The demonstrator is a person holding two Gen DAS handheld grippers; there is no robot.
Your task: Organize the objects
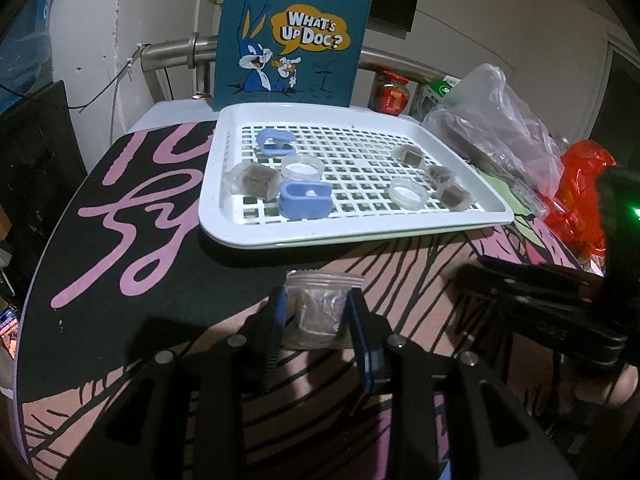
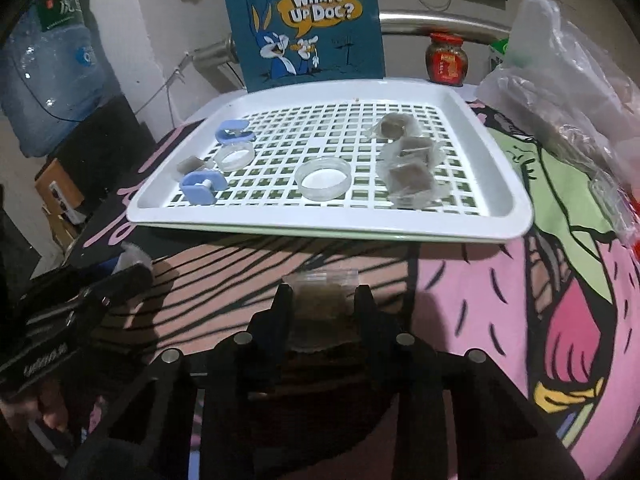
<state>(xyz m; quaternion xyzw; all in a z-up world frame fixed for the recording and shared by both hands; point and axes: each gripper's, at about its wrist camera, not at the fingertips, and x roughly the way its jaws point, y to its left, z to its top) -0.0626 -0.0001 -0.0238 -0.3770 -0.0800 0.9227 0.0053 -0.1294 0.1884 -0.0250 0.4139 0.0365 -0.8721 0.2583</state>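
A white slotted tray [image 1: 496, 216] [image 2: 516, 204] lies on the patterned table. On it are two blue clips [image 1: 305, 199] [image 2: 202, 187], two clear round lids [image 1: 407, 193] [image 2: 323, 179] and several small clear bags with brown contents [image 1: 256, 180] [image 2: 412, 178]. My left gripper [image 1: 318, 300] is shut on a small clear bag of brown stuff [image 1: 318, 312] in front of the tray. My right gripper [image 2: 323, 296] is shut on another small clear bag of brown stuff [image 2: 322, 310] near the tray's front edge. The right gripper also shows in the left wrist view [image 1: 532, 284].
A blue "What's Up Doc?" bag [image 1: 292, 36] [image 2: 308, 24] stands behind the tray. Clear plastic bags [image 1: 492, 120] [image 2: 568, 80], a red bag [image 1: 580, 188] and a red-lidded jar [image 2: 446, 58] are on the right. A water jug [image 2: 48, 64] stands far left.
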